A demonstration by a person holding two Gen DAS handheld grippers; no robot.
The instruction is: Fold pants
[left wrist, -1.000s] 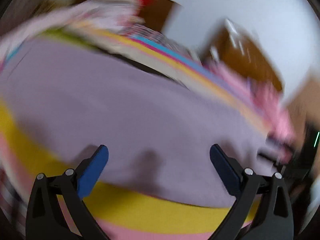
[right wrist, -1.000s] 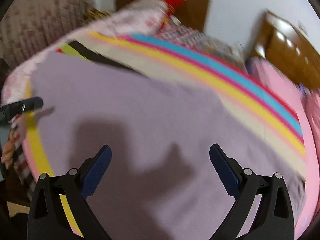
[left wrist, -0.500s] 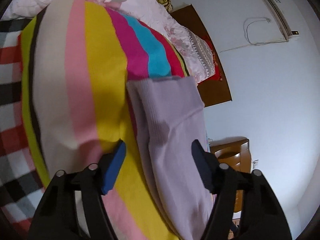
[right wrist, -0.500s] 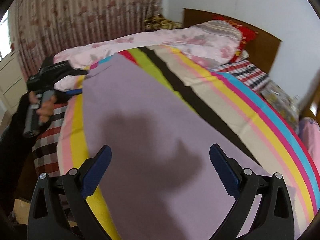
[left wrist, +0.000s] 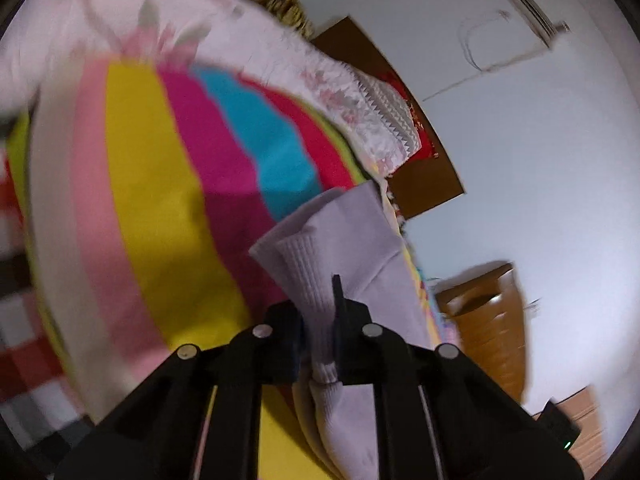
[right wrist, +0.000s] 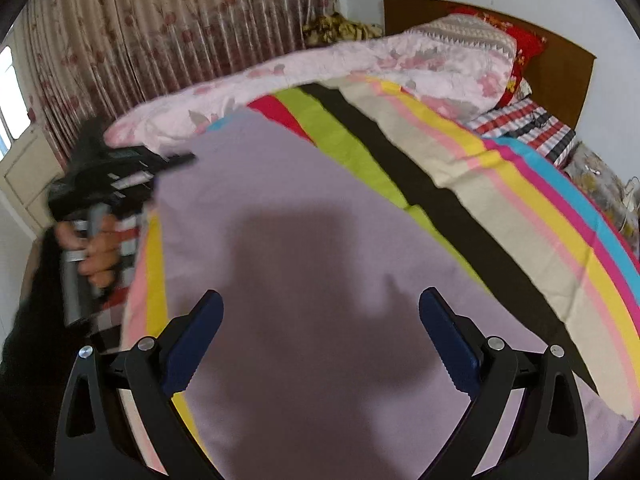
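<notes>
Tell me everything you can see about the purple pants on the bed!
The pants are pale lilac, soft-looking knit, spread flat over the striped bedspread. A ribbed cuff shows at one end. The left hand-held gripper has just been closing and now pinches that ribbed edge. The right hand-held gripper hangs open above the cloth, casting a shadow on it.

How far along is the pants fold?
Done: the lilac knit pants lie spread flat on the striped bedsheet. In hand: the left hand-held gripper has just closed on a ribbed edge. Left: the right hand-held gripper hovers open; no fold made yet.
</notes>
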